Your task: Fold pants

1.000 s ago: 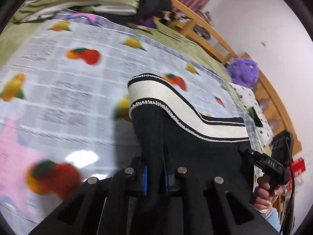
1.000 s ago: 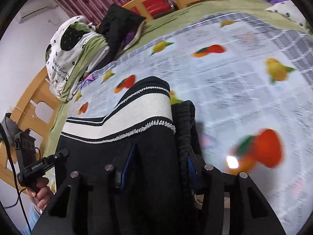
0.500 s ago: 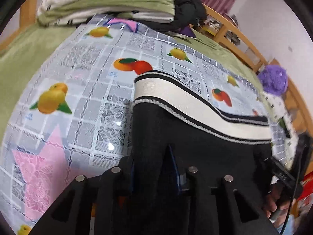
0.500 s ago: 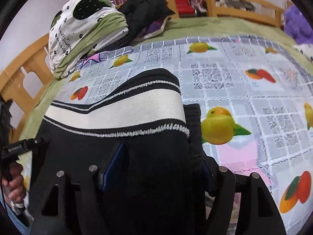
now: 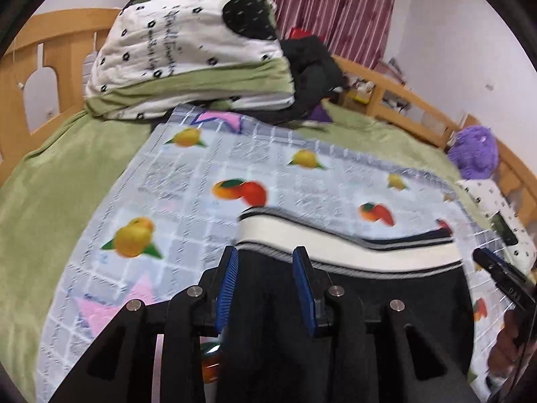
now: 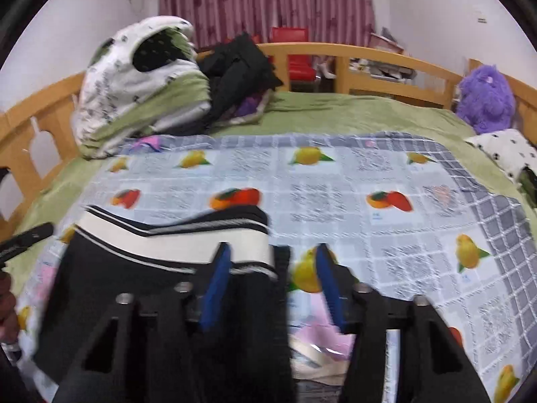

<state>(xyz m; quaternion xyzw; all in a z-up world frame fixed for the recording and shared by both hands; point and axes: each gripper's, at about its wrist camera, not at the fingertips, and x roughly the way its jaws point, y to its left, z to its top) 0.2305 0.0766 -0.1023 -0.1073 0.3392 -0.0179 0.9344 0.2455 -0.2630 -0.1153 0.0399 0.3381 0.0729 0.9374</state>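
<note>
My left hand-held gripper (image 5: 265, 280) hangs over the near left part of the black pants (image 5: 386, 302), its blue pads (image 5: 227, 285) spread with a clear gap on either side of the cloth below, so nothing is pinched. My right hand-held gripper (image 6: 273, 282) has just been closing a little, yet its pads (image 6: 214, 288) stand apart too: the right edge of the pants shows between them, and I see no pad pressing on it. The pants lie folded on the fruit-print mat (image 6: 386, 208) that covers the green bed sheet (image 6: 352, 114), the white waistband with black stripes (image 6: 161, 245) turned away from me and running across between my two tools. Beyond the mat, a folded white and green quilt (image 5: 188, 57) sits against the wooden bed frame (image 6: 369, 57), with dark clothes (image 6: 241, 67) just beside it. A purple plush toy (image 6: 486, 100) rests at the far right corner of the bed, and a dark red curtain (image 6: 261, 0) hangs behind.
</note>
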